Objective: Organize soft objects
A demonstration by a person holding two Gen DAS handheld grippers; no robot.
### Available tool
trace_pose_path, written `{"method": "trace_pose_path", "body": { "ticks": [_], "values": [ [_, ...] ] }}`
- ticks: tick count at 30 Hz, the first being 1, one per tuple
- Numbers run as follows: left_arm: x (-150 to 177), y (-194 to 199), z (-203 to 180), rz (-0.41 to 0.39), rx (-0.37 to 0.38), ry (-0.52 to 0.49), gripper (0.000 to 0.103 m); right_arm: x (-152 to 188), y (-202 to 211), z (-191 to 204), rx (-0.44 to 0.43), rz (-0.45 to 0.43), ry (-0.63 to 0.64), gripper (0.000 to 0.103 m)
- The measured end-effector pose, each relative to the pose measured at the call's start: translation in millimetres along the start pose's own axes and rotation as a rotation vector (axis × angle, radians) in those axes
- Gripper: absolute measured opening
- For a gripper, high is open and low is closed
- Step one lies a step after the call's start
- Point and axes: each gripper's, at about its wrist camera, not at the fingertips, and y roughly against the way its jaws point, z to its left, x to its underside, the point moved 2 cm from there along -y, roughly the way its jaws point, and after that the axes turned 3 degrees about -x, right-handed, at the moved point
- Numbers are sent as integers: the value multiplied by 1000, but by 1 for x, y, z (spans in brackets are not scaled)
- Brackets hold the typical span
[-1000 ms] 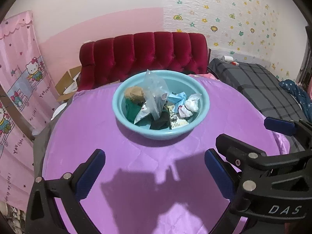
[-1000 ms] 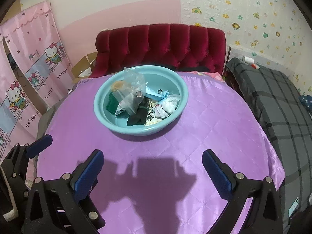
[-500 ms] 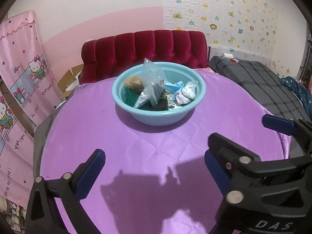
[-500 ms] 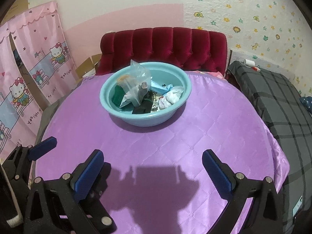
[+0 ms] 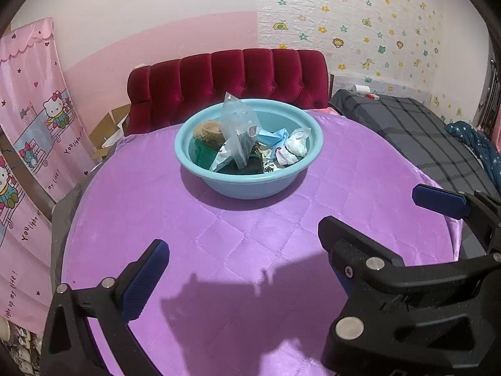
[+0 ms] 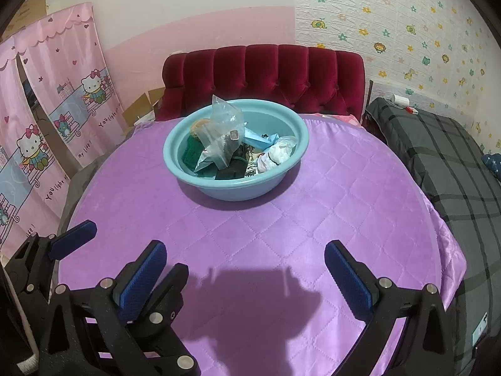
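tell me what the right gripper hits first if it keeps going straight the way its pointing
Probably the light blue basin; the right gripper points over bare purple tablecloth toward it, though height is unclear.

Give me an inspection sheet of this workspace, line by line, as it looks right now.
Surface: round table under a quilted purple cloth, bare in front.
Job's things: blue basin holding a clear plastic bag, a green cloth, a brown soft item and white bundles.
Clutter: nothing seen outside the basin.
Grippers: left gripper and right gripper both open, empty, near the front edge.
Cables: nothing seen.
Surroundings: red sofa, grey plaid bed, pink curtain.
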Motion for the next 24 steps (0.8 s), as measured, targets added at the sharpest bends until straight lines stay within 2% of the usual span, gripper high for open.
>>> {"method": "trace_pose_path", "body": {
  "ticks": [24],
  "values": [
    [2,0,2,3,4,10,103,3,2,1,-4,-5,-8,103]
  ]
}}
